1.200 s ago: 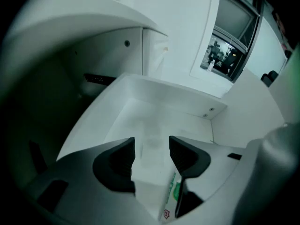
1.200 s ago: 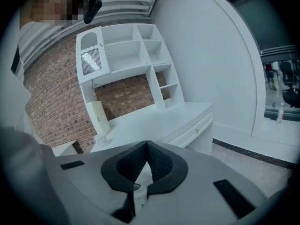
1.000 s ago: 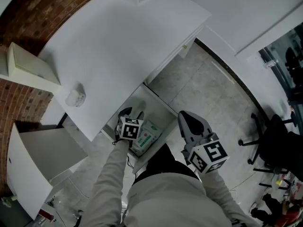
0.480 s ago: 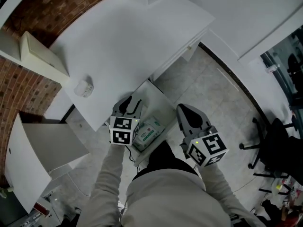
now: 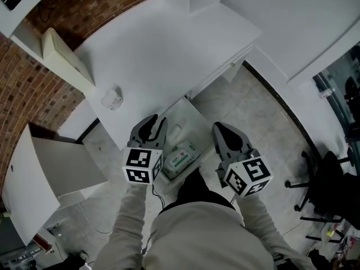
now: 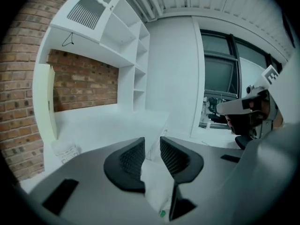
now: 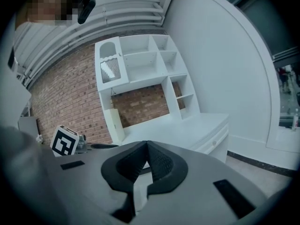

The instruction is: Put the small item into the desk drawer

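As the packet [image 5: 181,157] lies in the drawer [image 5: 185,117], the left gripper [image 6: 152,146]'s parted, empty jaws have just been closing — the right gripper [image 7: 146,146]'s are pressed together.

1. The desk [image 5: 169,44] top is white, smooth and matt, like painted wood.
2. The wall [image 5: 28,77] at 9 o'clock is rough red brick.
3. The floor [image 5: 253,117] at 3 o'clock looks like grey stone, a bit shiny.
4. The small pack [image 5: 181,158] looks like soft, shiny plastic.
5. The right gripper [image 7: 146,146] is matt grey plastic with black ribbed pads [image 7: 161,162].
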{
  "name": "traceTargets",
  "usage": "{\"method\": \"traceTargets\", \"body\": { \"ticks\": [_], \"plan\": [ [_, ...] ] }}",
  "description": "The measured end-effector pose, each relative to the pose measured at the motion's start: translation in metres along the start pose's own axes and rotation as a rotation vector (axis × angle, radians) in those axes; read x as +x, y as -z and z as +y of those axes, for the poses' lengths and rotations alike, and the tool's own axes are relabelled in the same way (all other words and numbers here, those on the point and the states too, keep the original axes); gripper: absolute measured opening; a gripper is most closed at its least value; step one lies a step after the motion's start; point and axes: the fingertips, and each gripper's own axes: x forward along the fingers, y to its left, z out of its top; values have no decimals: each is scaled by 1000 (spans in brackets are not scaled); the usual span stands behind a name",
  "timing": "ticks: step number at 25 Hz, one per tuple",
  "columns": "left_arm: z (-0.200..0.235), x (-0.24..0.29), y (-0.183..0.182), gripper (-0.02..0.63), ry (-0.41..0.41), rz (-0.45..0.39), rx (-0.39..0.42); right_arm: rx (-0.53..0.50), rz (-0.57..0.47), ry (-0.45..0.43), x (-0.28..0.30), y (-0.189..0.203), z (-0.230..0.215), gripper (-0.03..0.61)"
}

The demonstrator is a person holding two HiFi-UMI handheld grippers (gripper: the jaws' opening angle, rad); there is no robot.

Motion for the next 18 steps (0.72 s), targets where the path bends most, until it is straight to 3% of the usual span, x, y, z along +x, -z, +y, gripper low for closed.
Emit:
{"method": "traceTargets", "body": {
  "ticks": [9,18],
  "plan": [
    [9,-50,-17,74,-53,-91,-38,-31,-14,-28,-3,-6,22,28],
    [21,-87,-17,25,-131,-130,-86,-61,-17,-57,-10,-4,41,28]
  ]
}}
